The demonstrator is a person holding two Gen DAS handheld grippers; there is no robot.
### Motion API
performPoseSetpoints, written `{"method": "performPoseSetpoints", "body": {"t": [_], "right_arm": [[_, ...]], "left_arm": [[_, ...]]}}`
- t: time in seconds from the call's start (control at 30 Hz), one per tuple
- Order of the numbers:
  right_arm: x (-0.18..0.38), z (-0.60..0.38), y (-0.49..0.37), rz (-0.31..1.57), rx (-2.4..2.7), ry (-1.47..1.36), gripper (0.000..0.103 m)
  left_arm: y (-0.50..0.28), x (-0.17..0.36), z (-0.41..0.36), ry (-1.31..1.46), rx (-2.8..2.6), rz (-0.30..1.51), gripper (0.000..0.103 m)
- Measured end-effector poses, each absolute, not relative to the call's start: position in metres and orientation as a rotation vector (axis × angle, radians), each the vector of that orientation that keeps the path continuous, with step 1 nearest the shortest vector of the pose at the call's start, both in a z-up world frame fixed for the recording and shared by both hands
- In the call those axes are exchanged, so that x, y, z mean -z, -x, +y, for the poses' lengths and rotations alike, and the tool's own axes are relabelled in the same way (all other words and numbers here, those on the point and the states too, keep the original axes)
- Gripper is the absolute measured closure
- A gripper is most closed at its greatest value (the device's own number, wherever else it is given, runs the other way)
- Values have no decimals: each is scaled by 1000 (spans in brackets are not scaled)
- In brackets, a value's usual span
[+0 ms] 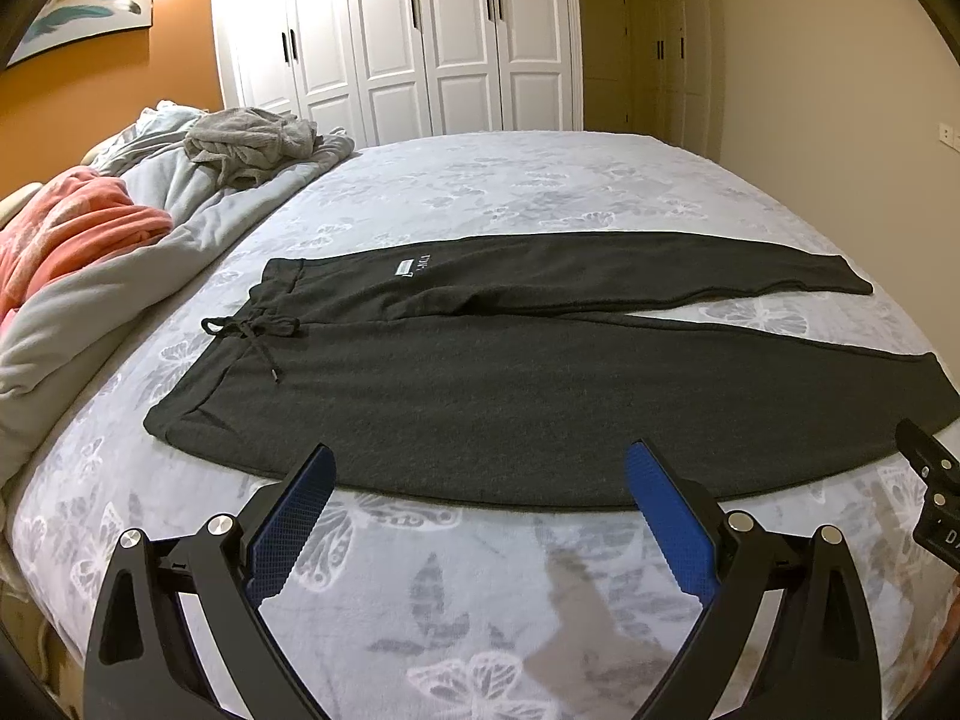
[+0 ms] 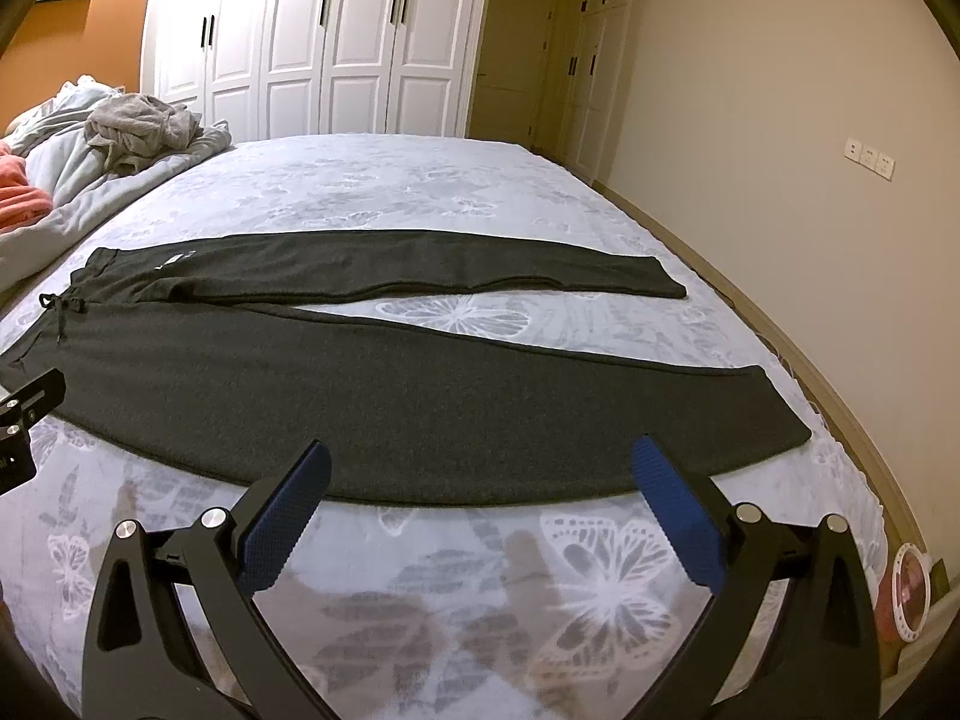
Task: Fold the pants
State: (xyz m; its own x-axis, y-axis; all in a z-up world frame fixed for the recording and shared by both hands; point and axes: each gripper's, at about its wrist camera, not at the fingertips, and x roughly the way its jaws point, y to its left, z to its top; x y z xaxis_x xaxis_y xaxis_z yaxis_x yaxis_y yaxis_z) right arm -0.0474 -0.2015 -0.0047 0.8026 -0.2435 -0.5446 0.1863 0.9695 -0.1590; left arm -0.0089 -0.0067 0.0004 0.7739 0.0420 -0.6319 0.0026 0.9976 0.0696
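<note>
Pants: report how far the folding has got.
Done: the pants lie flat on the bed, legs spread apart. In hand: nothing; the left hand-held gripper and right hand-held gripper hover open at the near hem. Left: every fold.

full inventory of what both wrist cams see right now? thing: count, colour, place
pants: 1, dark grey, flat on bed, legs spread apart, waist at left
drawstring: 1, black, at waistband
bed: 1, pale floral-and-butterfly cover
quilt: 1, light grey, bunched along left side
blanket: 1, coral, far left
garment: 1, grey, crumpled on quilt
wardrobe: 1, white, back wall
picture: 1, teal feathers, orange wall
wall sockets: 3, white, right wall
left gripper: open, near edge of pants
right gripper: open, near edge of pants
</note>
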Motion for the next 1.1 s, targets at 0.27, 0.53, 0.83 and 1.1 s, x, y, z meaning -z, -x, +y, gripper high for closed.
{"method": "performPoseSetpoints", "body": {"t": [0.27, 0.53, 0.83, 1.1], "right_arm": [[5, -201, 47, 595, 232, 98, 5], [5, -201, 48, 592, 232, 99, 5], [6, -201, 48, 594, 232, 97, 5], [6, -201, 48, 593, 232, 99, 5]], "left_arm": [[8, 1, -6, -69, -22, 685, 8], [9, 1, -5, -69, -21, 687, 8], [9, 1, -5, -69, -21, 688, 8], [10, 4, -4, -70, -23, 688, 8]]}}
